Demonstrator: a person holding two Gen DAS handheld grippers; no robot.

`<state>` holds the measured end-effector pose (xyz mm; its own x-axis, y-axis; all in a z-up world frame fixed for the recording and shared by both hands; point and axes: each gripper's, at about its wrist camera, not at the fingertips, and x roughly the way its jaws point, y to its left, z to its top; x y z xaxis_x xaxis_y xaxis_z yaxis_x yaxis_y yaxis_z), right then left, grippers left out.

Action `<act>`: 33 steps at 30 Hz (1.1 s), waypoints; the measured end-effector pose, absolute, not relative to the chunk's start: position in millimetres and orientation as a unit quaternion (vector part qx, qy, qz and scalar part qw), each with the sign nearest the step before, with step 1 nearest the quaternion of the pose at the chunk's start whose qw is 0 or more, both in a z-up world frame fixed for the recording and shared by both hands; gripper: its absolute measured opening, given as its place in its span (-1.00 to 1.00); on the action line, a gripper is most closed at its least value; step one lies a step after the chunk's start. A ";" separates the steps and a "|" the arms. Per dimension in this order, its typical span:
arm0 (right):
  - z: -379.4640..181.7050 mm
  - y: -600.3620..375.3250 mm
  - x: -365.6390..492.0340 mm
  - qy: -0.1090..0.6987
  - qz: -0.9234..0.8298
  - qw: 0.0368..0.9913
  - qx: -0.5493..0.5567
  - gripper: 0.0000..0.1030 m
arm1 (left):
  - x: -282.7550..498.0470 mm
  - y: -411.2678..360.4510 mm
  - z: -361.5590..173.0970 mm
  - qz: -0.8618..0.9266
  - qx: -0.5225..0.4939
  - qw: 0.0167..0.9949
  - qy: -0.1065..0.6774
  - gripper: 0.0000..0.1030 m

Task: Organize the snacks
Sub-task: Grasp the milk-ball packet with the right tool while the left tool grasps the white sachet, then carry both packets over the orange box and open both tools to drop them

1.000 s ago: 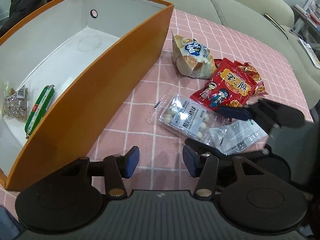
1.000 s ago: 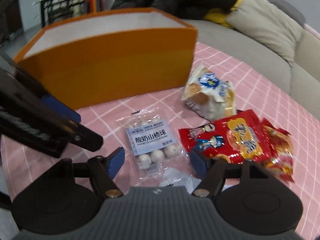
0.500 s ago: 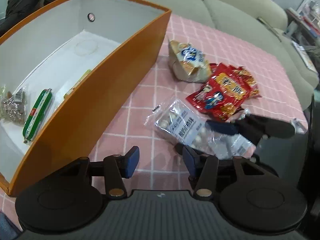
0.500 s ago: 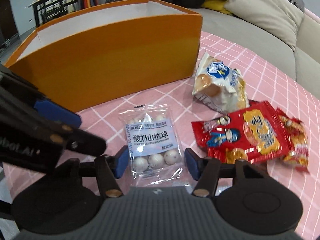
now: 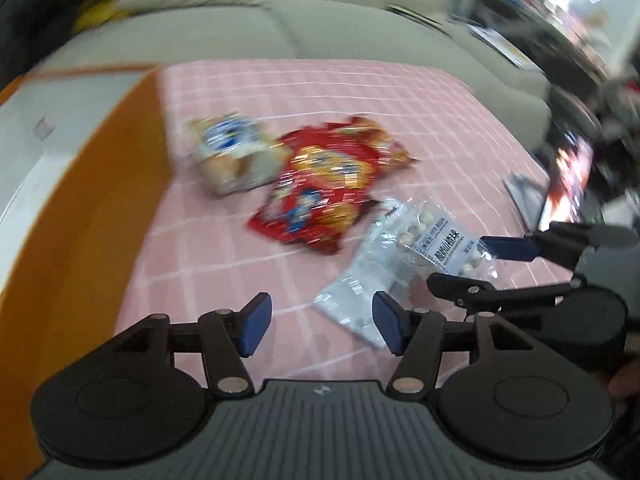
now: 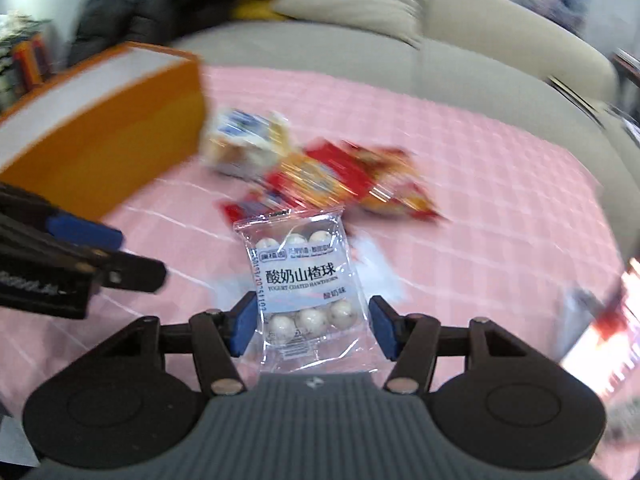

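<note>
My right gripper point(image 6: 312, 323) is shut on a clear packet of yogurt hawthorn balls point(image 6: 306, 280), pads pressing its two side edges, and the packet is off the cloth. In the left wrist view that packet point(image 5: 436, 246) sits between the right gripper's point(image 5: 474, 266) fingers. My left gripper point(image 5: 320, 324) is opening, with nothing between its pads; it shows at the left in the right wrist view point(image 6: 120, 254). A second clear packet point(image 5: 356, 296) lies by its right finger. A red snack bag point(image 5: 324, 192) and a bread packet point(image 5: 236, 156) lie beside the orange box point(image 5: 80, 200).
The pink checked tablecloth point(image 5: 224, 264) covers the table, whose right edge point(image 5: 532, 184) drops off. A beige sofa point(image 6: 460, 64) stands behind it, with a black coat point(image 6: 132, 12) at its left. The orange box point(image 6: 100, 152) walls off the left side.
The right gripper closed on the hawthorn ball packet and lifted it off the cloth. Both views swung right, away from the box. The left jaws stand wider.
</note>
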<state>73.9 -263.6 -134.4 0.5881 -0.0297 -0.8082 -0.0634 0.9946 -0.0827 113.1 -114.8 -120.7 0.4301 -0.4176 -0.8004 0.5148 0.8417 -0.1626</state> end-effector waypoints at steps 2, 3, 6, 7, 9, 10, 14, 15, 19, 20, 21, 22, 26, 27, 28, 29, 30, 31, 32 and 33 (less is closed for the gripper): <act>-139.5 -279.3 71.5 0.469 -0.019 0.882 -0.044 0.11 | 113.2 -132.5 -124.9 -0.309 0.085 0.837 0.445 0.48; -141.3 -287.1 69.7 0.475 -0.029 0.879 -0.040 0.11 | 114.3 -141.6 -128.2 -0.324 0.103 0.831 0.441 0.52; -142.5 -304.1 66.7 0.481 -0.047 0.875 -0.032 0.11 | 115.9 -164.3 -140.2 -0.362 0.163 0.812 0.427 0.56; -143.2 -306.8 66.7 0.481 -0.050 0.875 -0.032 0.11 | 115.3 -171.4 -143.1 -0.365 0.185 0.808 0.423 0.56; -143.9 -310.9 66.2 0.481 -0.051 0.875 -0.030 0.12 | 117.9 -181.6 -149.5 -0.377 0.214 0.799 0.418 0.56; -144.6 -311.9 64.5 0.481 -0.050 0.875 -0.029 0.12 | 119.8 -184.8 -152.6 -0.384 0.218 0.794 0.418 0.56; -151.8 -312.5 69.2 0.485 -0.052 0.872 -0.035 0.12 | 130.7 -190.9 -164.1 -0.395 0.219 0.780 0.434 0.53; -152.5 -311.6 70.4 0.485 -0.052 0.872 -0.034 0.12 | 133.3 -192.5 -166.2 -0.391 0.219 0.781 0.435 0.49; -156.3 -310.8 73.0 0.488 -0.043 0.871 -0.032 0.12 | 135.6 -194.4 -169.6 -0.388 0.217 0.788 0.427 0.43; -156.7 -310.7 74.0 0.490 -0.043 0.870 -0.034 0.13 | 136.4 -195.0 -169.5 -0.386 0.216 0.788 0.428 0.39; -157.8 -310.1 74.6 0.492 -0.041 0.869 -0.035 0.13 | 137.2 -195.5 -169.3 -0.386 0.213 0.788 0.430 0.26; -159.5 -309.5 75.2 0.495 -0.040 0.867 -0.037 0.13 | 137.8 -195.3 -168.4 -0.385 0.212 0.788 0.431 0.19; -163.4 -306.3 76.7 0.503 -0.038 0.862 -0.045 0.13 | 131.5 -196.0 -166.5 -0.369 0.218 0.795 0.430 0.09; -163.0 -305.7 77.0 0.503 -0.038 0.862 -0.048 0.13 | 130.4 -196.7 -166.4 -0.362 0.217 0.797 0.432 0.08; -162.4 -305.4 77.3 0.504 -0.038 0.862 -0.049 0.13 | 128.5 -196.4 -165.9 -0.355 0.215 0.799 0.435 0.07; -161.8 -305.3 77.7 0.505 -0.038 0.861 -0.049 0.13 | 126.2 -196.3 -165.1 -0.349 0.214 0.801 0.438 0.06; -161.1 -305.3 77.9 0.507 -0.038 0.860 -0.049 0.13 | 122.9 -195.4 -163.2 -0.342 0.212 0.803 0.439 0.06; -160.0 -305.1 77.9 0.508 -0.039 0.859 -0.048 0.13 | 119.9 -192.5 -160.5 -0.336 0.211 0.805 0.440 0.06; -158.9 -305.0 78.0 0.508 -0.038 0.859 -0.047 0.12 | 116.4 -190.2 -158.0 -0.330 0.208 0.808 0.442 0.05; -157.5 -304.5 77.8 0.509 -0.038 0.859 -0.046 0.12 | 113.0 -187.1 -155.5 -0.324 0.205 0.810 0.444 0.05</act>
<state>77.8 -304.5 -157.5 0.4793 -0.1116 -0.8705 0.0174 0.9929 -0.1177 113.0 -187.1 -155.5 0.3956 -0.3430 -0.8520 0.7066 0.7063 0.0437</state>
